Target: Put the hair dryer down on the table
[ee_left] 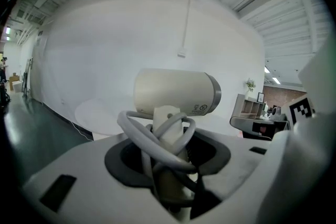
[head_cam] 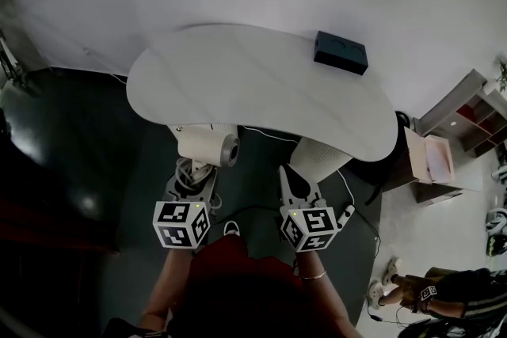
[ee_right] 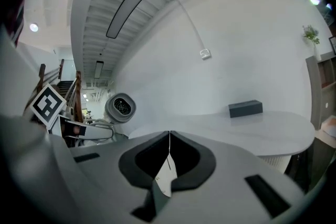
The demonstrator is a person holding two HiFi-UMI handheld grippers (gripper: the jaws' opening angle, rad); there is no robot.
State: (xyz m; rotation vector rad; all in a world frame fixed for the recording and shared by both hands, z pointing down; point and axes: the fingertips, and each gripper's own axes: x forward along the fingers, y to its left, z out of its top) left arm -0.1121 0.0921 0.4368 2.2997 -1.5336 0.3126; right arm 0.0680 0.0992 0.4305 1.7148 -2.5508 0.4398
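Note:
The cream hair dryer (head_cam: 207, 146) hangs in front of the white table's (head_cam: 261, 83) near edge, barrel sideways. My left gripper (head_cam: 194, 174) is shut on its handle, which has the grey cord (ee_left: 152, 136) wound round it. In the left gripper view the hair dryer (ee_left: 173, 92) stands upright above my left gripper (ee_left: 168, 157), with the table behind it. My right gripper (head_cam: 283, 176) is beside it to the right, shut, with nothing between its jaws. From the right gripper view the hair dryer's (ee_right: 120, 107) round end faces my right gripper (ee_right: 169, 139).
A black box (head_cam: 341, 51) lies at the table's far right edge. A white ribbed base (head_cam: 321, 158) stands under the table. Right of the table are a shelf unit (head_cam: 467, 115) and an open box (head_cam: 432, 158). A person (head_cam: 428, 289) sits low right. Cables lie on the dark floor.

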